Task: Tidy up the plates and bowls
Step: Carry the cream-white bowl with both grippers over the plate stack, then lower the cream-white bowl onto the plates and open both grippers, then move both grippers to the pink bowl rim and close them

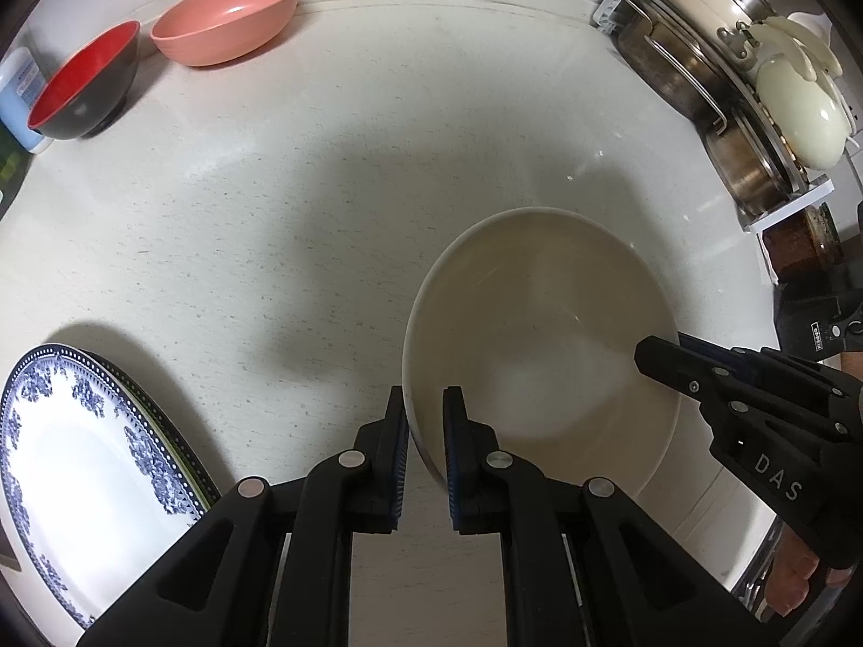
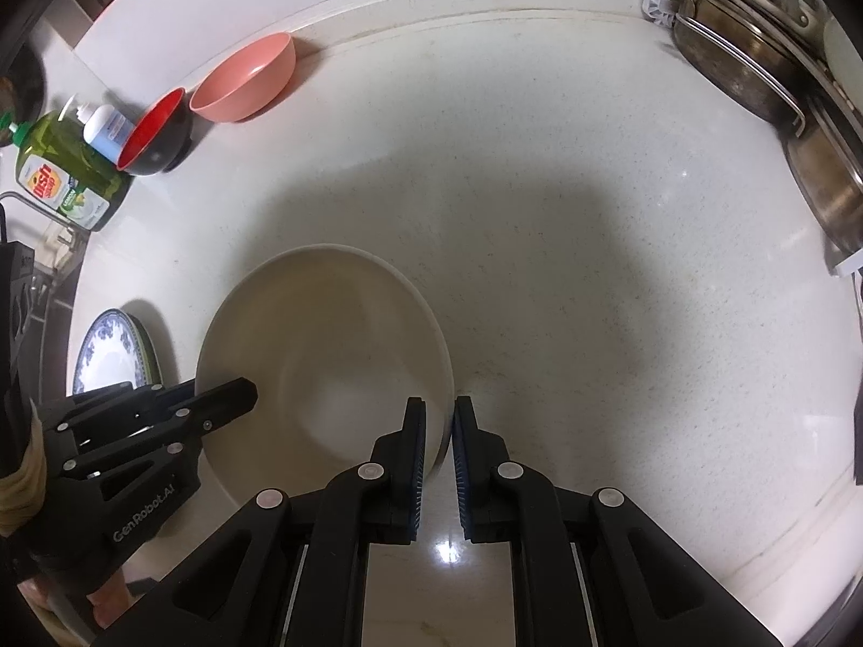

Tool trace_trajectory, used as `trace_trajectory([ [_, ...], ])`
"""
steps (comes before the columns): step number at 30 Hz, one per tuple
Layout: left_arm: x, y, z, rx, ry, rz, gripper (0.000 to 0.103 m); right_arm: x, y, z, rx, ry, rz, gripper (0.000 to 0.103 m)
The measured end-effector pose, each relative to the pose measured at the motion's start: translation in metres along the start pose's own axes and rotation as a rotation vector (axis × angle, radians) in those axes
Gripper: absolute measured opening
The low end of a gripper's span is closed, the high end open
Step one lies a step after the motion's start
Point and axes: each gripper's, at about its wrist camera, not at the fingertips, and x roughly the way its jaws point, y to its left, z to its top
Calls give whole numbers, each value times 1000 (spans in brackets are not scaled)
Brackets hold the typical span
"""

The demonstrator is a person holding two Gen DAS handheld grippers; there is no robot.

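Two grippers on the cream bowl (image 1: 539, 345), mid-counter (image 1: 269, 226): left gripper (image 1: 425, 420) jaws straddle its left rim, right gripper (image 2: 439, 428) jaws straddle its right rim; both look nearly clamped on it; lift level, synced; likely nest into pink bowl (image 1: 226, 19) at back.

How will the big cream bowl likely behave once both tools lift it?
The cream bowl looks stiff, so the rim should not flex. Its glossy surface could slip. The left tool and right tool pinch opposite rims, so tipping seems unlikely.
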Motion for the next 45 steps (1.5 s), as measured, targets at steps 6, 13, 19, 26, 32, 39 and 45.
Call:
trace_trajectory([
  [6,-2,1,0,-6,-1,-15,28,2,0,0,2,-2,3,14],
  [13,-22,9,-1,-1,-55,26,41,-11,1,2,-3,-66,-43,34],
  [19,-55,23,8,28,-130,55,50,-30,13,13,-2,-124,-40,34],
  [26,-95,49,34,81,-221,125,59,-49,40,35,-10,-190,-2,34],
  [32,-119,72,58,116,-249,145,64,-60,71,62,-9,-226,32,34],
  [39,-139,105,96,126,-258,167,65,-66,105,97,-9,-255,47,34],
  [45,-140,129,133,136,-256,196,65,-60,125,133,14,-245,45,34],
])
